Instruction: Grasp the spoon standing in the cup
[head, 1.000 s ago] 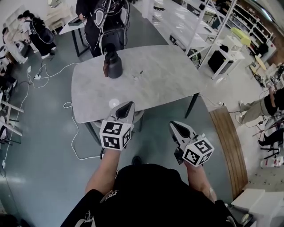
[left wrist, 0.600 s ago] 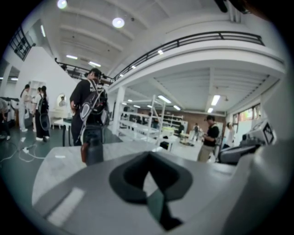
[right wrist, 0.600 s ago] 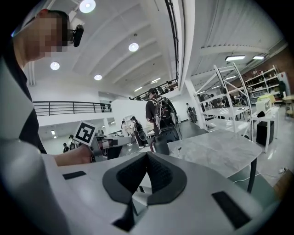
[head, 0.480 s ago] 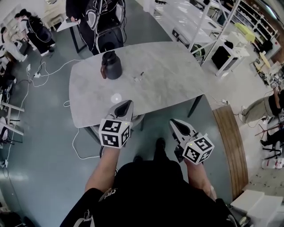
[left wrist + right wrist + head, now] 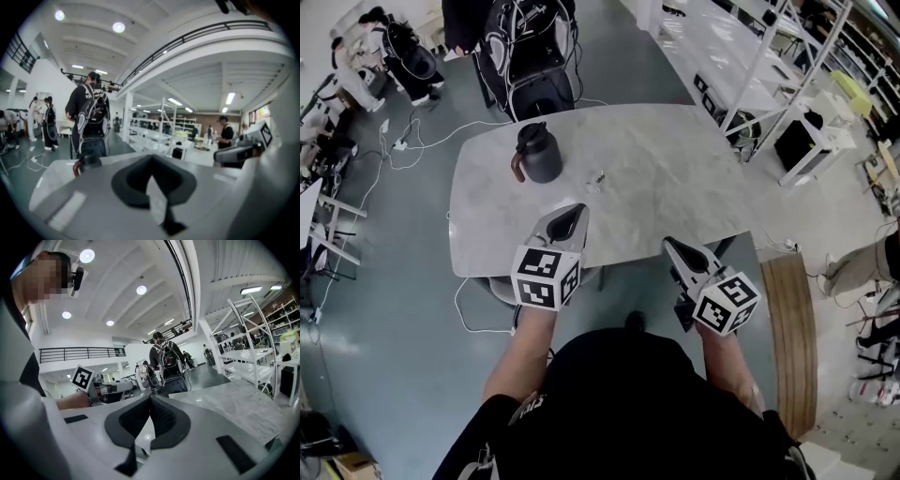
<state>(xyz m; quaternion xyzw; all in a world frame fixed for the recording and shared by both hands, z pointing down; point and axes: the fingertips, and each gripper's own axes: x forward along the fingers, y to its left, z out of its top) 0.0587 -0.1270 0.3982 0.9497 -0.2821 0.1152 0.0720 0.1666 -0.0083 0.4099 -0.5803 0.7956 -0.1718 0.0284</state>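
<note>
A small clear cup with a thin spoon [image 5: 596, 178] stands near the middle of the grey marble table [image 5: 675, 178], right of a black jug [image 5: 537, 154]. My left gripper [image 5: 574, 212] is shut and empty, its tip over the table's near edge, short of the cup. Shut and empty too, my right gripper [image 5: 669, 244] hangs just off that edge, further right. In the left gripper view the shut jaws [image 5: 151, 158] point over the tabletop, with the jug [image 5: 87, 161] at the left. The right gripper view shows shut jaws [image 5: 151, 397] and the left gripper [image 5: 110, 389]; the cup is hidden there.
A person with a black equipment rig [image 5: 520, 42] stands beyond the table's far end. White shelving racks [image 5: 741, 56] run along the right. Cables [image 5: 412, 145] trail over the floor at the left. A wooden floor strip [image 5: 787, 309] lies at the right.
The person has walked toward the table. Both grippers have advanced with them, and the left one's tip now reaches over the near edge. Both stayed shut.
</note>
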